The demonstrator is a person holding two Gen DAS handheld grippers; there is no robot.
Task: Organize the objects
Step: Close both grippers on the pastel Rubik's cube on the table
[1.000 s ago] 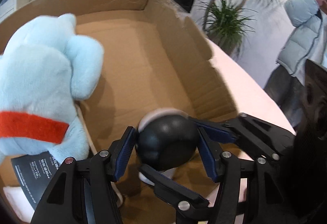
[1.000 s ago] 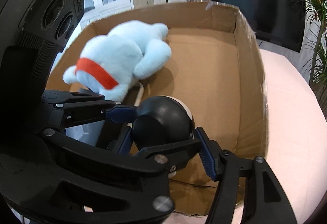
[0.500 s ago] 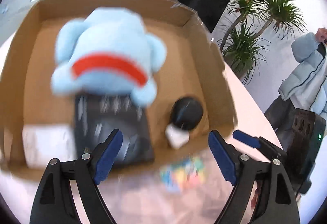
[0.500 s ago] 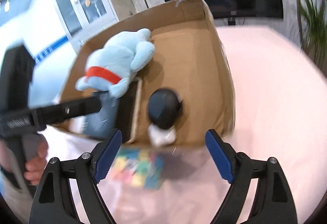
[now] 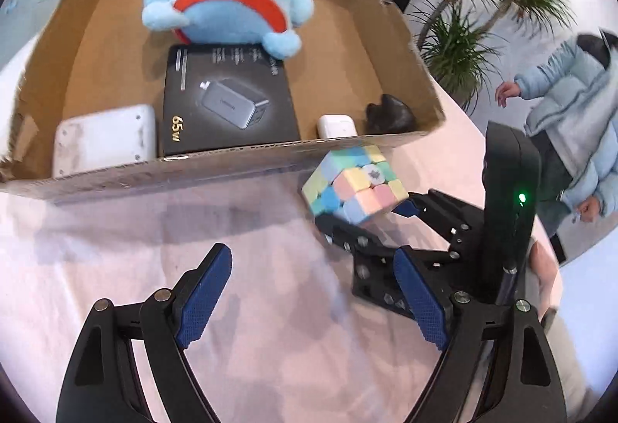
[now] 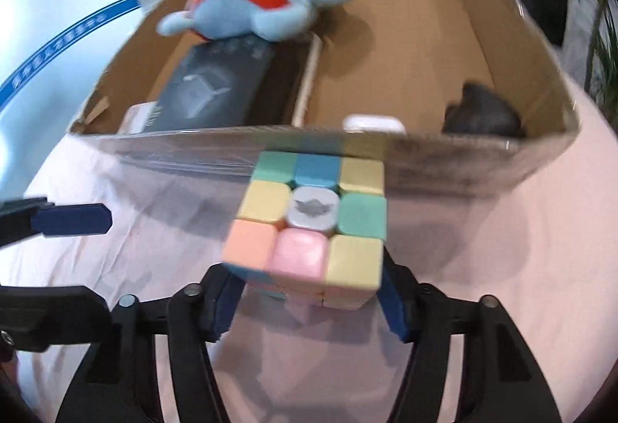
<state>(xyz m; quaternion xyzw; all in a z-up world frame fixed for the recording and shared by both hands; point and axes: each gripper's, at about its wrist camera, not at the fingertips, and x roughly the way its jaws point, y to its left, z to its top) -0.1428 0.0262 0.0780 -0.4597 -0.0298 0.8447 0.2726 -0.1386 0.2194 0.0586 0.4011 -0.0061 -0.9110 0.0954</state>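
Right gripper [image 6: 309, 291] closing on the pastel puzzle cube [image 6: 313, 226] at frame centre, just before the cardboard box [image 6: 425, 160] — light, rigid, slick, best squeezed on flat opposite faces — left gripper [image 5: 313, 295] spread empty.

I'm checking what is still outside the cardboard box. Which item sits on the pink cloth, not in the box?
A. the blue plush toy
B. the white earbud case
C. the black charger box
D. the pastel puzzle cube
D: the pastel puzzle cube sits on the pink cloth in front of the cardboard box, between the closing jaws of the right gripper.
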